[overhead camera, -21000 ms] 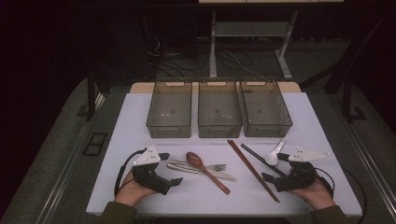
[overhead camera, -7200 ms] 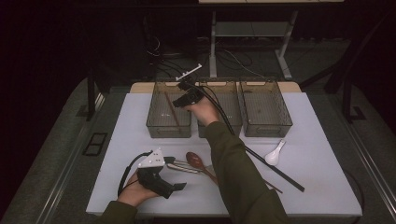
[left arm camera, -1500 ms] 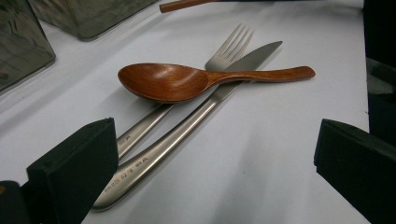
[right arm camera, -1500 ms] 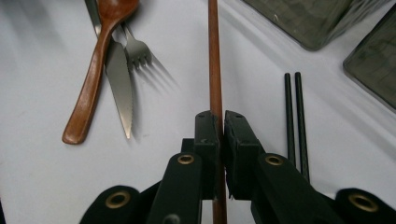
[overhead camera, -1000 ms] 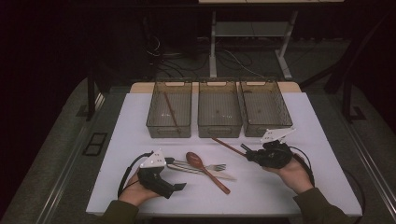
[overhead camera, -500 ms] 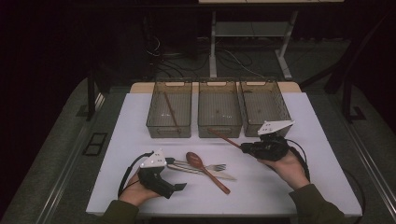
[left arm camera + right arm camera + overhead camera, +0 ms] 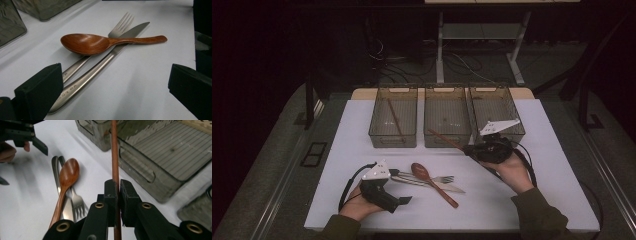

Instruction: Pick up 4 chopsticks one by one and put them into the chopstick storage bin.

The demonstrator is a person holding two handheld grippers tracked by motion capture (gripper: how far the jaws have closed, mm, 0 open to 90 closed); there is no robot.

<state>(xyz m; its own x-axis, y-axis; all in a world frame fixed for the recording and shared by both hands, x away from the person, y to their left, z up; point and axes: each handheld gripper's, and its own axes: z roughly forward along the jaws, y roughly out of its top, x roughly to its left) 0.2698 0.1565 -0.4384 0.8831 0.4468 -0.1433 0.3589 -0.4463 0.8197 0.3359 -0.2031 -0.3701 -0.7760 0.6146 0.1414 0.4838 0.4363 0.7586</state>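
Right gripper lifted slim reddish-brown chopstick, jaws clamped on it; left gripper jaws apart.

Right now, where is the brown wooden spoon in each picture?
High view: the wooden spoon lies low in the middle, slanting across the fork and knife.
Left gripper view: the spoon sits near the middle, bowl to the left.
Right gripper view: the spoon lies left of the shut jaws.
Shared landmark: the fork under the spoon.
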